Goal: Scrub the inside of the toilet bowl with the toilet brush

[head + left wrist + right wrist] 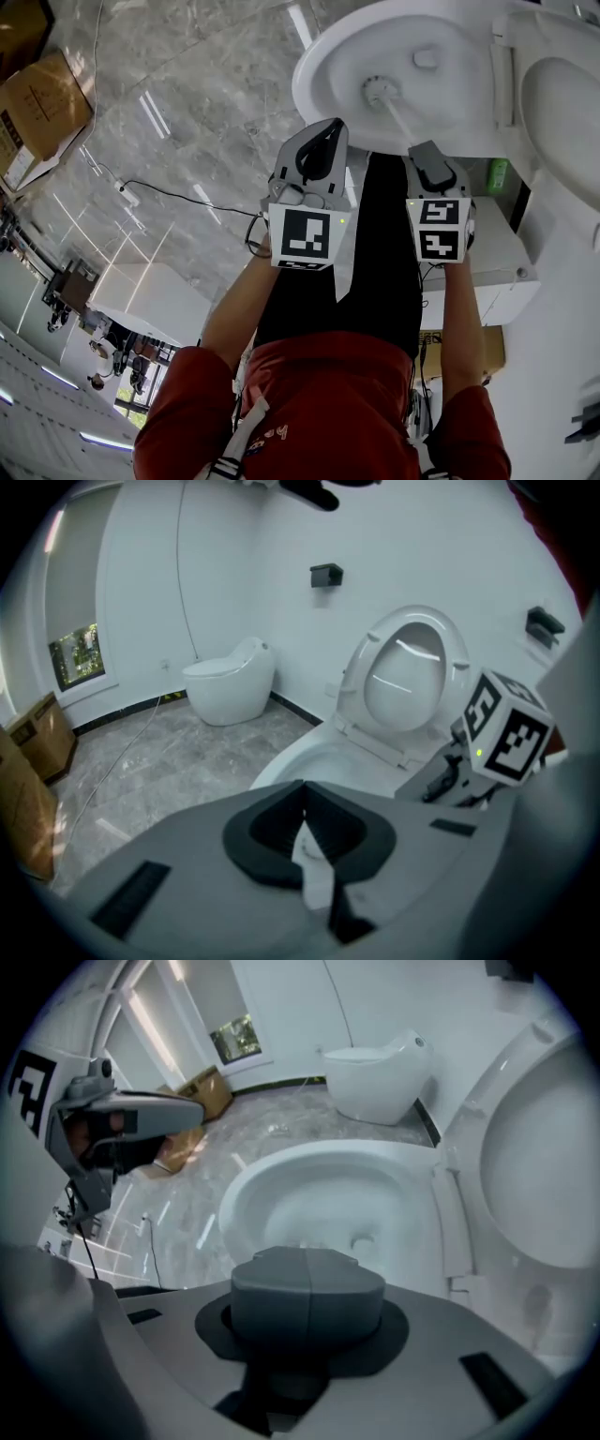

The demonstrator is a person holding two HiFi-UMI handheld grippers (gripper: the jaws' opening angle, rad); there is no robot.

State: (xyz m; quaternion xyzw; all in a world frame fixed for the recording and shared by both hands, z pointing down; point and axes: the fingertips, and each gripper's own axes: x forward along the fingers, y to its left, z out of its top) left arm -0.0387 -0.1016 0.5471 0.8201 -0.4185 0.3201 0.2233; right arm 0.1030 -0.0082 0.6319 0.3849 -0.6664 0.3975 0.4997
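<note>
The toilet brush (395,111) is seen in the head view as a thin white handle ending in a round white bristle head. The head is set down inside the toilet bowl (330,58), near its middle, and the handle slopes up out of the bowl to the right gripper (433,167). In the right gripper view the claw (307,1262) is closed, its dark pads pressed together. The handle itself is hidden behind them there, so the grip is read from the head view. A small pale shape low in the bowl (361,1239) may be the brush head, though it is too blurred to be sure.

The left gripper (322,142) is held just beside the right one, above the near rim. Its claw (301,789) is closed tip to tip with nothing held – only the white bowl (319,757) is seen through the gap behind the tips.

The lid (409,672) is raised upright behind the bowl. A second toilet (231,677) stands well apart against the wall, on a grey marbled floor (187,112) – a cardboard box (42,108) and a dark cable (178,197) are also seen there.
</note>
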